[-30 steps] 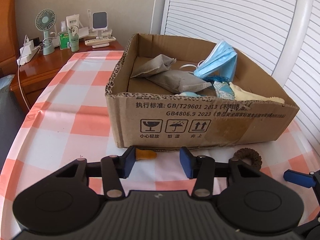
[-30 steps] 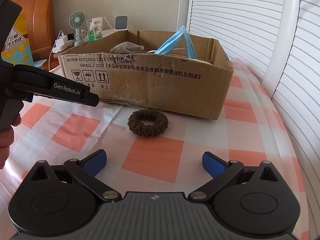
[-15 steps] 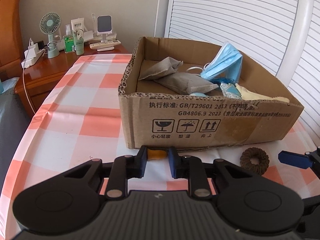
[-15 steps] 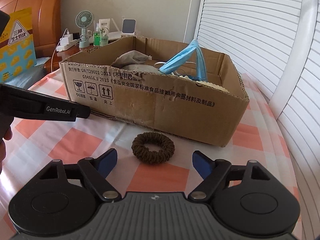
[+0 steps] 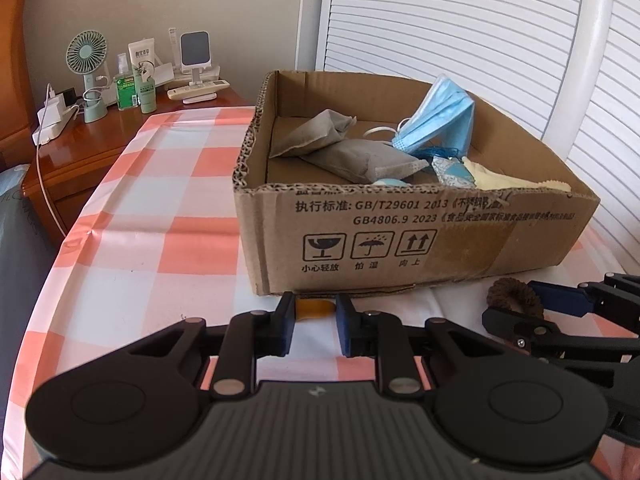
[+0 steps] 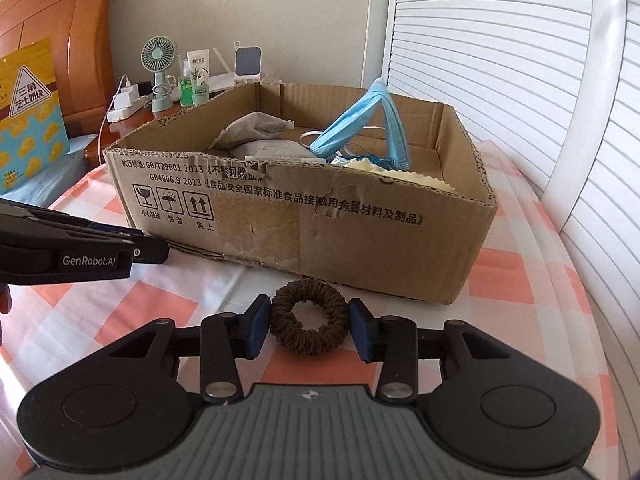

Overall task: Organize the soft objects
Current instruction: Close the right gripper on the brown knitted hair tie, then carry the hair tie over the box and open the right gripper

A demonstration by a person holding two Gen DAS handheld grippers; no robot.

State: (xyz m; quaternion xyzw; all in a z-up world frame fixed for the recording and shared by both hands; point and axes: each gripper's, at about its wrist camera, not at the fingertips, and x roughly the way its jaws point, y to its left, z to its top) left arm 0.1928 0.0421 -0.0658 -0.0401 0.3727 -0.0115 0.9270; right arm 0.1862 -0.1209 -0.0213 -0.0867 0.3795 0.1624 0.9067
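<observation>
Orange item (image 5: pixel 314 307) mostly hidden, left claw (image 5: pixel 314 322) clamped

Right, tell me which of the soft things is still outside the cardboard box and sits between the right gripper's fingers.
The brown hair scrunchie: it lies on the checked tablecloth in front of the cardboard box, between the closing right gripper, while the blue face mask and grey pouches lie inside.

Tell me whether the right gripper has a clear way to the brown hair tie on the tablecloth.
Probably yes. The brown hair tie already lies between the closing pads of the right gripper, with nothing on top of it. The cardboard box sits just behind, and the left gripper stays off to the side.
</observation>
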